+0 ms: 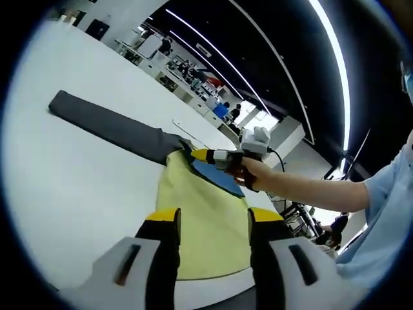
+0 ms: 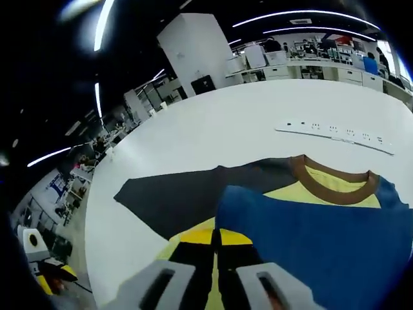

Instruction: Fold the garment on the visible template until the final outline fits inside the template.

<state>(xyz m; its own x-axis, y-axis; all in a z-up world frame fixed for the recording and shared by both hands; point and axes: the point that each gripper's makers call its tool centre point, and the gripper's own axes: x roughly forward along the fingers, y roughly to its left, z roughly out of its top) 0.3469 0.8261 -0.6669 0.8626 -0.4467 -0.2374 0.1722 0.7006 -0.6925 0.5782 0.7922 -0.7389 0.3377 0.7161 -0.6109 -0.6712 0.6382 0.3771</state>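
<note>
yellow shirt (image 1: 206,219) lies flat on the white table (image 1: 77,187); right gripper (image 2: 216,240) pinches its blue sleeve (image 2: 310,239) for folding, left gripper (image 1: 213,223) hovers spread, empty.

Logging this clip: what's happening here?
A person is folding a shirt on a white table with two handheld grippers. The right gripper is shut on the shirt's blue sleeve, carrying it over the yellow body. The left gripper hovers open above the hem. A gray sleeve lies spread out.
</note>
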